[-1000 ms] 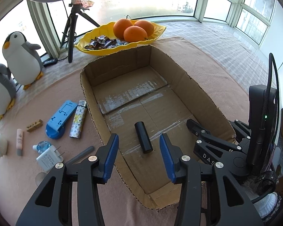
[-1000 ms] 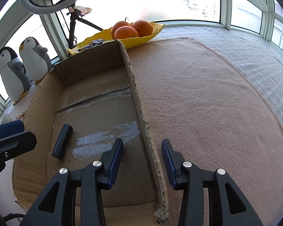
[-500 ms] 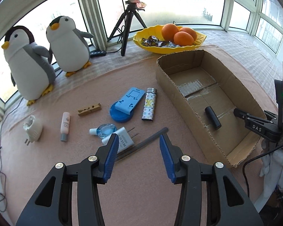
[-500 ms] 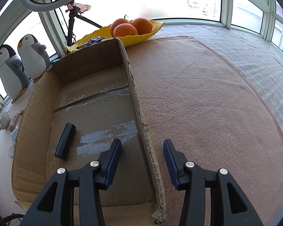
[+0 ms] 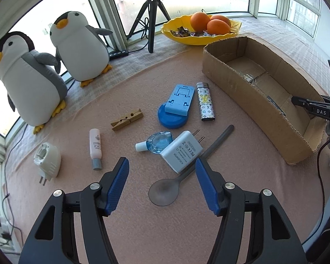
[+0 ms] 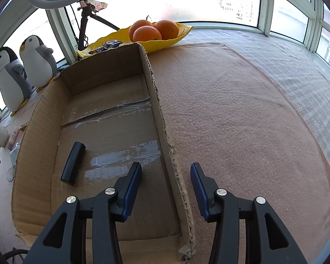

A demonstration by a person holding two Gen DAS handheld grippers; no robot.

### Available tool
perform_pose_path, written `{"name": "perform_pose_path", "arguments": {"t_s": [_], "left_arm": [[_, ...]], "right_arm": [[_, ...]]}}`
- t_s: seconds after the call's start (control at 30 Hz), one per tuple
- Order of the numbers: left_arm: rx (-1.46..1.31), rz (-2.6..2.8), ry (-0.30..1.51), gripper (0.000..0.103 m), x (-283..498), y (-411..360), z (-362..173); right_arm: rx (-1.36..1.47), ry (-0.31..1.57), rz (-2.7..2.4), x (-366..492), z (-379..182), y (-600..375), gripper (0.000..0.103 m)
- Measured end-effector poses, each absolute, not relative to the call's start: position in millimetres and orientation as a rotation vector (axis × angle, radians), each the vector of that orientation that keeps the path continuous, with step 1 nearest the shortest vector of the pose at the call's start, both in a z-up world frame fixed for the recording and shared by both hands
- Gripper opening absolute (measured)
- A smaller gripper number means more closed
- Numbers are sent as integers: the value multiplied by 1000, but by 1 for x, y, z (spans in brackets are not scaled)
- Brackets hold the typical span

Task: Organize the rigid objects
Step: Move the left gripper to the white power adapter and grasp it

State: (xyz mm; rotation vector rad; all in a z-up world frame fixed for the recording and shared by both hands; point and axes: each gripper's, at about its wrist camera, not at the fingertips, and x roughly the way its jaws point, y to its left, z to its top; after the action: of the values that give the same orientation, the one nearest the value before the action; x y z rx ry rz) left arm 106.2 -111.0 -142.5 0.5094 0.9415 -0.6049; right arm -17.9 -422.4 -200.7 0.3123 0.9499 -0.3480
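My left gripper [image 5: 162, 187] is open and empty, above a grey spoon [image 5: 187, 171] and a white charger [image 5: 182, 151] on the pink mat. Beyond lie a blue dropper bottle [image 5: 159, 142], a blue phone stand [image 5: 176, 107], a patterned lighter [image 5: 205, 102], a wooden clothespin [image 5: 126, 122], a pink tube [image 5: 95, 146] and a white plug adapter [image 5: 47, 159]. The cardboard box [image 5: 248, 92] stands at the right. In the right wrist view a black cylinder [image 6: 73, 162] lies in the box [image 6: 156, 101]. My right gripper [image 6: 166, 189] is open, straddling the box's right wall.
Two plush penguins [image 5: 55, 66] stand at the far left by the window. A yellow bowl [image 5: 200, 33] with oranges and candies sits behind the box, next to a tripod [image 5: 150, 17]. Bare pink mat [image 6: 242, 121] lies right of the box.
My left gripper has swung left from over the box to over the loose items on the mat, and come closer to them. The right gripper has barely moved.
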Motion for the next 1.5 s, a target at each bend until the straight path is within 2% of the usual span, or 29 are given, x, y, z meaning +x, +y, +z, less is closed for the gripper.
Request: {"name": "perform_pose_path", "arguments": {"t_s": [0.53,1.1,1.17,1.23,1.33,1.5], "left_arm": [[759,-742,959,65,114,-145,-171],[876,-761,947,64,114,-159,-190],[867,-761,948,62,116,-159,-189],[852,-771,961,52,118,-159,-189],[837,-777,974,45,118,-159,-190],[759,-791,1041,42,124,-155,-189]], "right_arm": [[338,947,-365,-22,-202,-426,50],[372,953,-362,-22,-204,-429,50],[373,953,-361,-22,-204,-429,50],[375,953,-361,-21,-204,-429,50],[376,954,-362,-21,-204,-429,50],[378,954,-363,-21,-204,-429,50]]}}
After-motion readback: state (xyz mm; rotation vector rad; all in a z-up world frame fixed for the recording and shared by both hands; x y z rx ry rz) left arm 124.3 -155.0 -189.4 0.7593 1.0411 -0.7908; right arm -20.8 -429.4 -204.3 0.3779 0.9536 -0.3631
